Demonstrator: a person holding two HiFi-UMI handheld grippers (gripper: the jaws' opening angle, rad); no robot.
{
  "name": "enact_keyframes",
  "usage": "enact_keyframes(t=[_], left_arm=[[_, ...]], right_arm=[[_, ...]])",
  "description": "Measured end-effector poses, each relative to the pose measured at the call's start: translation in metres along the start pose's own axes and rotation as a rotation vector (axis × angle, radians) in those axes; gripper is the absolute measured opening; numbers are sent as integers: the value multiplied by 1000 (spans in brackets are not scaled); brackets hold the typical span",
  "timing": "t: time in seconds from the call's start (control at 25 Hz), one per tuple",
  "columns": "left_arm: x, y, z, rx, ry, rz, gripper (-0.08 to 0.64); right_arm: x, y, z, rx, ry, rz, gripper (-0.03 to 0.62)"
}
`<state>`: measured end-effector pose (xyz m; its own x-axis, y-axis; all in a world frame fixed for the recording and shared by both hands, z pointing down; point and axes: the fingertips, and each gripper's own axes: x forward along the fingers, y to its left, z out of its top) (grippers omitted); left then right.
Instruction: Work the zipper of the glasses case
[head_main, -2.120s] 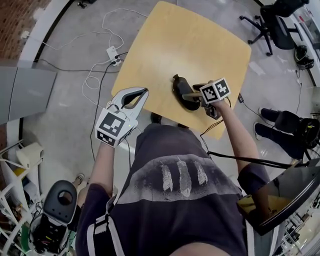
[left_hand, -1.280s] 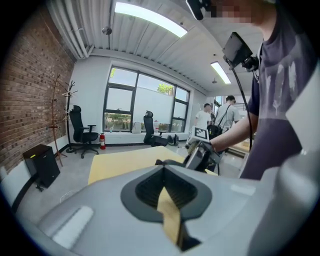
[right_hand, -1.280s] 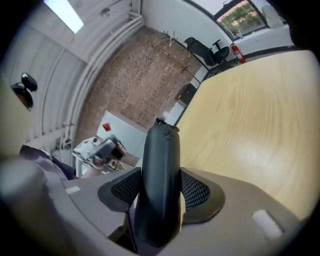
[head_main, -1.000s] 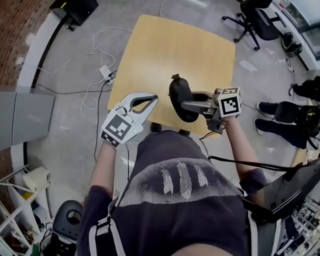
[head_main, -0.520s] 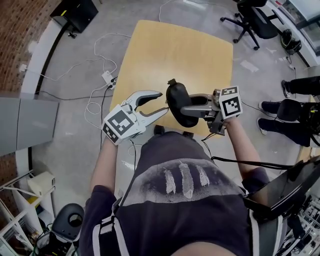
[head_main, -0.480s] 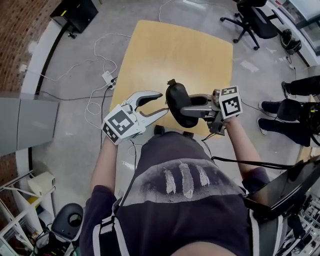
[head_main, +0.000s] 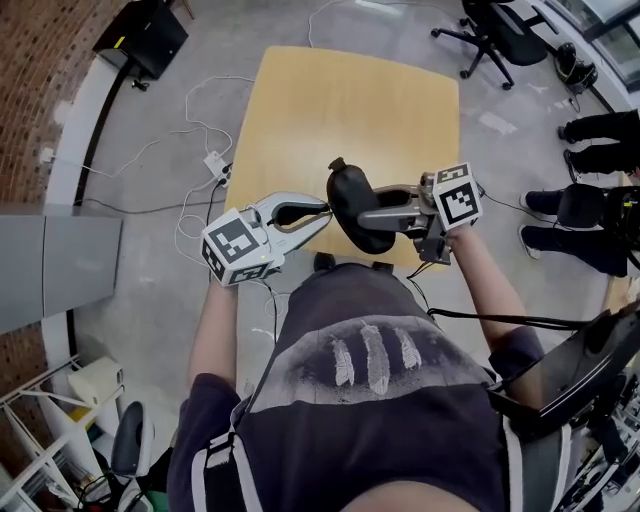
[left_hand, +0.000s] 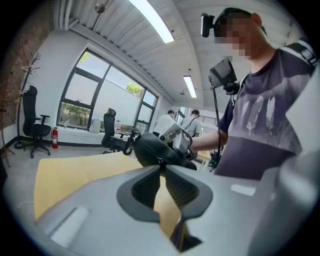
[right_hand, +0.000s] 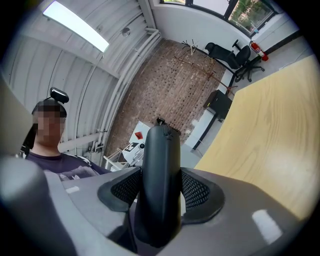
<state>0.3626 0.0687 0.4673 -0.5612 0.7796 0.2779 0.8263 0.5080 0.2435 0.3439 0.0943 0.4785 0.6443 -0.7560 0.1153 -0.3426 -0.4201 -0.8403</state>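
The black glasses case (head_main: 352, 203) is held up above the near edge of the wooden table (head_main: 340, 100), with my right gripper (head_main: 372, 208) shut across its middle. In the right gripper view the case (right_hand: 159, 170) stands upright between both pads (right_hand: 197, 190). My left gripper (head_main: 324, 211) reaches in from the left to the case's side. In the left gripper view its jaws are closing, and their tips (left_hand: 161, 166) meet on the small zipper pull (left_hand: 160, 161) at the case's (left_hand: 152, 150) seam.
Office chairs (head_main: 495, 35) stand beyond the table's far right corner. White cables and a power strip (head_main: 212, 160) lie on the floor to the left, beside a black box (head_main: 140, 35). People's legs (head_main: 590, 205) show at the right.
The right gripper lifted the case off the table and turned it. The left gripper swung right to the case, opened its jaws, then drew them together at the zipper.
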Motion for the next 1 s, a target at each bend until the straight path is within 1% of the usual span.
enact_keyframes(t=[0.2,0.44,0.56,0.64,0.72,0.76,0.92,1.0], left_arm=[[0,1,2,7,8,23,17],[-6,11,-6,25,32,73,5],[-8,16,-11,22,47,99,5],[-9,17,-17,31,74,114,4],[-10,16,-22,40,97,115,5],[-9,15,-21,38,94,108,5],[-10,14,-10,7,32,85,5],[-11,14,-8,-1,25,87,5]], right_arm=[[-2,2,1,-13,-7,-12,250],[6,-8,4,-35,-36,-76,249],[8,-12,7,-17,-54,-97,249],[9,-15,8,3,-61,-111,247],[11,-17,4,23,-53,-109,244],[11,-16,2,34,-47,-101,244],[12,-11,2,84,-62,-40,244],[12,-10,4,81,-77,-41,242]])
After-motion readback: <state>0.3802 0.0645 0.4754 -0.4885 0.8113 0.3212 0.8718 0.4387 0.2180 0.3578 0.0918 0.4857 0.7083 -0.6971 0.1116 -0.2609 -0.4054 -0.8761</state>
